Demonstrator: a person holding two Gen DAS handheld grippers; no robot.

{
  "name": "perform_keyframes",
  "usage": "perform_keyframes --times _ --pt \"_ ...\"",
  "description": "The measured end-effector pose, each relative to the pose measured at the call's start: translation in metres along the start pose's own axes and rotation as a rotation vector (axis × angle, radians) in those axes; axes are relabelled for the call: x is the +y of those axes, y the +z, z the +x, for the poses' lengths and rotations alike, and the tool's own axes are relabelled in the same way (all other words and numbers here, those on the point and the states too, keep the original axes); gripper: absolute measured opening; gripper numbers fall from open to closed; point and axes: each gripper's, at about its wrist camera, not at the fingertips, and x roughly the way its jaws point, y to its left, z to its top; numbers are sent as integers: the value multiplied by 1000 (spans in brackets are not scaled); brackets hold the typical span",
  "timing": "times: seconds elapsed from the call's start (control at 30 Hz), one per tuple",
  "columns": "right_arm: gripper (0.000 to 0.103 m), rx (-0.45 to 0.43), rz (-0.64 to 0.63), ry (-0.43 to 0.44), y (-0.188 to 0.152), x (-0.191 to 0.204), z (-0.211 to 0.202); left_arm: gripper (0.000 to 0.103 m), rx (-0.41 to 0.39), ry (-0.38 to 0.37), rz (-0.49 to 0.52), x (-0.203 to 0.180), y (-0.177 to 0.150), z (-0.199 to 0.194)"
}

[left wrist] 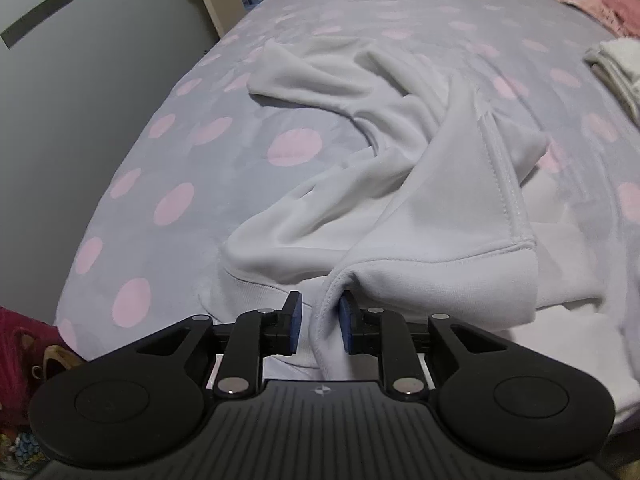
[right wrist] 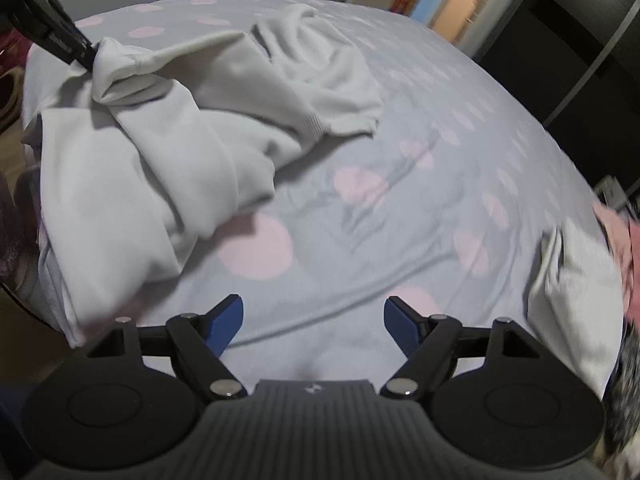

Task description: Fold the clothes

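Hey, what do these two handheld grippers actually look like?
The left gripper and the right gripper match: matte black ribbed bodies, two round black discs each, black linkage arms with silver pivot pins, blue pads on the jaws, and a small emblem at centre. No cables or sleeves show.

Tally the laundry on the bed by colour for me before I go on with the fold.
White: 2, the crumpled sweatshirt pinched by the left claw, and a folded white garment at the bed's right side.
Pink: 1, a fuzzy pink item at the far right edge.
Total: 3 pieces on the grey polka-dot bedspread. The right claw holds nothing.
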Motion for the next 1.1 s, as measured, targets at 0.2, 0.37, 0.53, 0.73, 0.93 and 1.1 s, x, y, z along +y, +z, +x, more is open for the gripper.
perform_keyframes --times 0.2,0.37,0.53,0.73,0.93,1.1 --pt "80 16 -43 4 17 -2 15 39 -51 -56 26 -5 6 -32" --pt "80 28 -52 16 27 -4 29 47 -113 -135 57 -22 26 -50" --pt "80 30 -41 30 29 -6 36 52 -104 -173 96 -54 52 -28" --pt "80 45 -3 42 25 -15 45 5 -39 -144 82 -69 68 19" --pt "80 0 -2 55 32 -28 51 3 -91 -39 80 -29 68 12" --pt "80 -121 -146 35 52 -36 60 3 -53 72 42 28 60 16"
